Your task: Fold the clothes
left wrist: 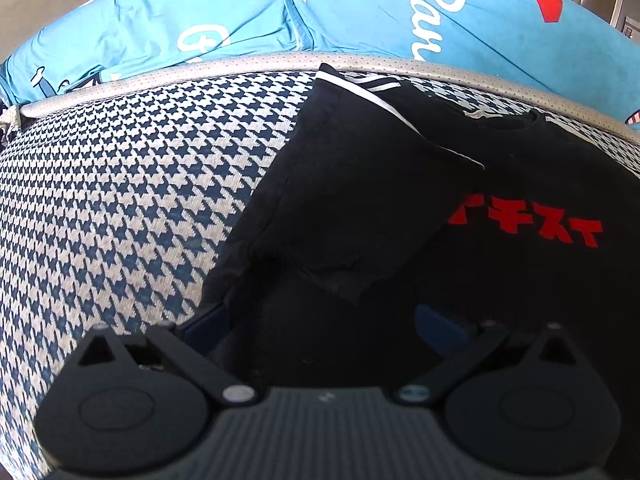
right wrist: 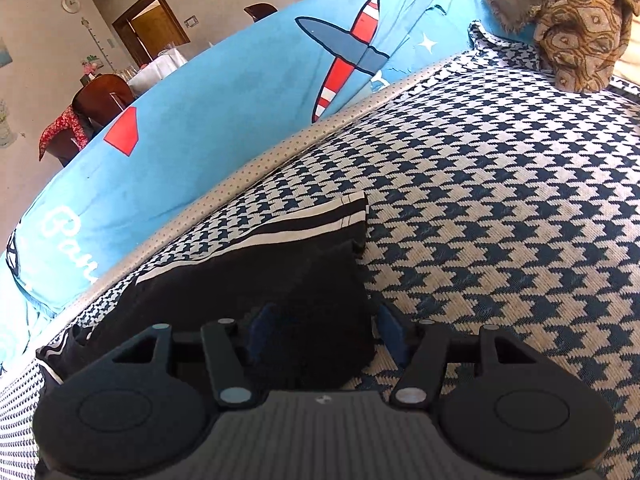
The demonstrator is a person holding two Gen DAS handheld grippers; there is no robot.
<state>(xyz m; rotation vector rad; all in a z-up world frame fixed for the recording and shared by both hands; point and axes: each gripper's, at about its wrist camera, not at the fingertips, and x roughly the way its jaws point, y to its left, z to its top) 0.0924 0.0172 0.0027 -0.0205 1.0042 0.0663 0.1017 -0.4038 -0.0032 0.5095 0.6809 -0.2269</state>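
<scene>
While the black cotton T-shirt with red print (left wrist: pixel 500 200) lies flat on the houndstooth sofa cover (left wrist: pixel 120 200), sleeve folded in, my left gripper (left wrist: pixel 320 320) and right gripper (right wrist: pixel 320 324) gape wide, each straddling its near hem.

A black shirt (left wrist: pixel 400 208) with red lettering is lying on the houndstooth cushion (left wrist: pixel 120 184), its sleeve folded inward, and the left gripper (left wrist: pixel 320 320) is straddling its edge, jaws apart.

Houndstooth cushion (left wrist: pixel 120 184) under black T-shirt (left wrist: pixel 360 200), perhaps partly folded.
</scene>
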